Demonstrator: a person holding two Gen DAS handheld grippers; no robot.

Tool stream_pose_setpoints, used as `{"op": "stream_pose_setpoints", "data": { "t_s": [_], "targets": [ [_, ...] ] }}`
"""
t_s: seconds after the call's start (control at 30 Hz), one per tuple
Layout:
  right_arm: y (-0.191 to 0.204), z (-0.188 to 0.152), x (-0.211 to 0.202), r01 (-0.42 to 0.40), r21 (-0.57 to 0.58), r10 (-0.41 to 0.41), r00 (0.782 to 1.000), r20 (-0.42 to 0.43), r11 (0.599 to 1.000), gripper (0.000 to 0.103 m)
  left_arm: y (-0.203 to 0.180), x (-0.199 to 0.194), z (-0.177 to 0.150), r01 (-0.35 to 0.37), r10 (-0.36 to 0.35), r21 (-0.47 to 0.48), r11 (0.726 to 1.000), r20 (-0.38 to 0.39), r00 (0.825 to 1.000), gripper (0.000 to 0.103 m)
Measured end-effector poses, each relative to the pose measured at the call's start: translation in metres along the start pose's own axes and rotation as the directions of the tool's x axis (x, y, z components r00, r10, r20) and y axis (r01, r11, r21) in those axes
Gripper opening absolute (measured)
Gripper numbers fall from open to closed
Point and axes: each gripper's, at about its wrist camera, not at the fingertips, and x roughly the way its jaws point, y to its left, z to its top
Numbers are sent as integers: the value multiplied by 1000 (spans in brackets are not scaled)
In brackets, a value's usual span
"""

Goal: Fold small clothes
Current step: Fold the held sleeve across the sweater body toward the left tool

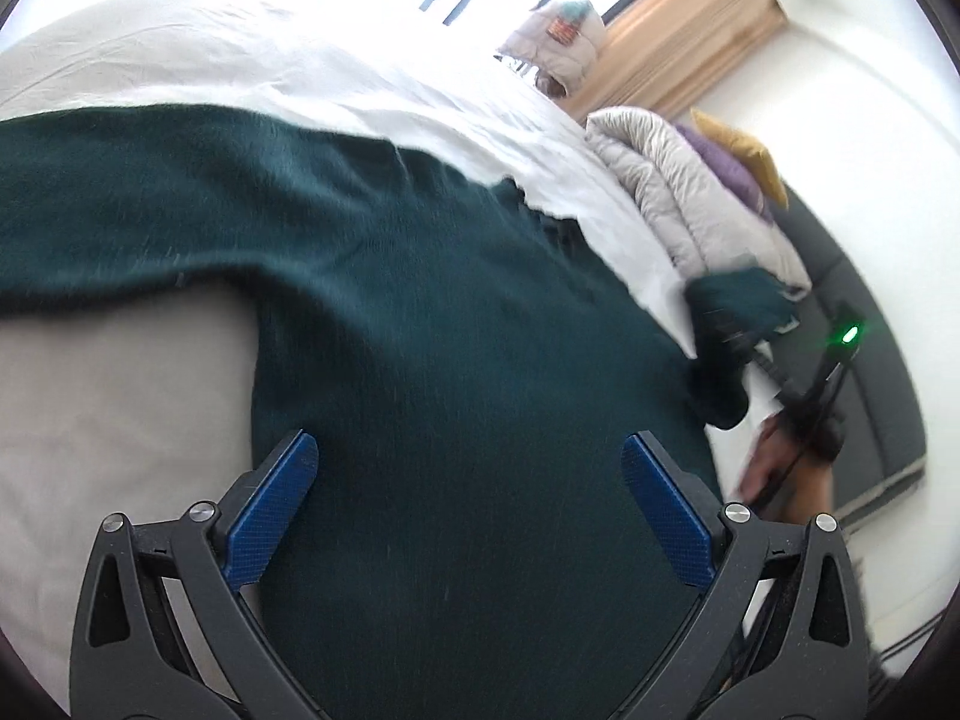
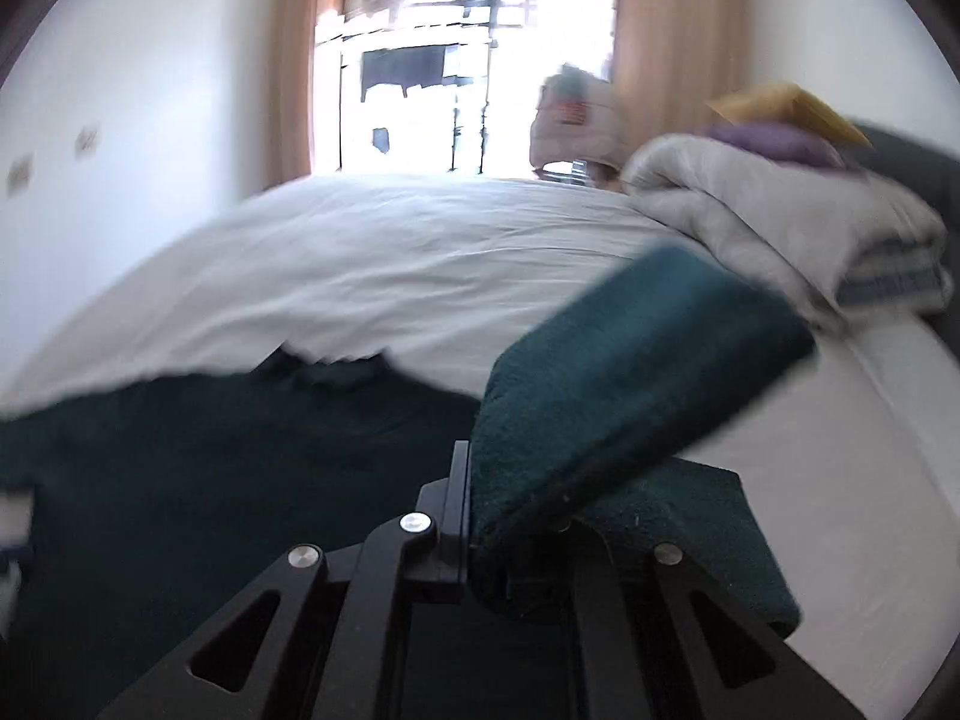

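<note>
A dark green sweater lies spread on a white bed sheet. My left gripper is open just above the sweater's body, its blue pads wide apart and empty. My right gripper is shut on a sleeve of the sweater and holds it lifted above the bed. In the left wrist view the right gripper shows at the sweater's right edge with the sleeve end bunched in it.
A folded pale quilt with purple and yellow cushions lies at the bed's far right; the quilt also shows in the right wrist view. A bright window with tan curtains stands behind the bed. A grey mattress part shows at left.
</note>
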Motion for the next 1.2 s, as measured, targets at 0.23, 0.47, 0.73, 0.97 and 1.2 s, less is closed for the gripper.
{"op": "stream_pose_setpoints", "data": {
  "t_s": [0.23,0.47,0.73,0.97,1.2],
  "targets": [
    [139,-53,39,106,-506,-122,993,2,856,6,4,37,43,144,-148,-69,987,-49,988,103],
    [109,-36,31,103,-401,-91,995,48,910,6,2,74,76,144,-156,-158,977,-66,986,103],
    [105,-28,14,27,-302,-8,998,66,953,7,-21,55,84,147,-152,-177,973,-15,988,103],
    [100,-20,8,-10,-241,26,998,64,971,7,-22,74,68,184,-211,-245,952,-90,973,103],
    [102,-11,1,-24,-207,41,996,79,978,7,-16,102,61,279,-319,-360,890,-55,946,103]
  ]
}}
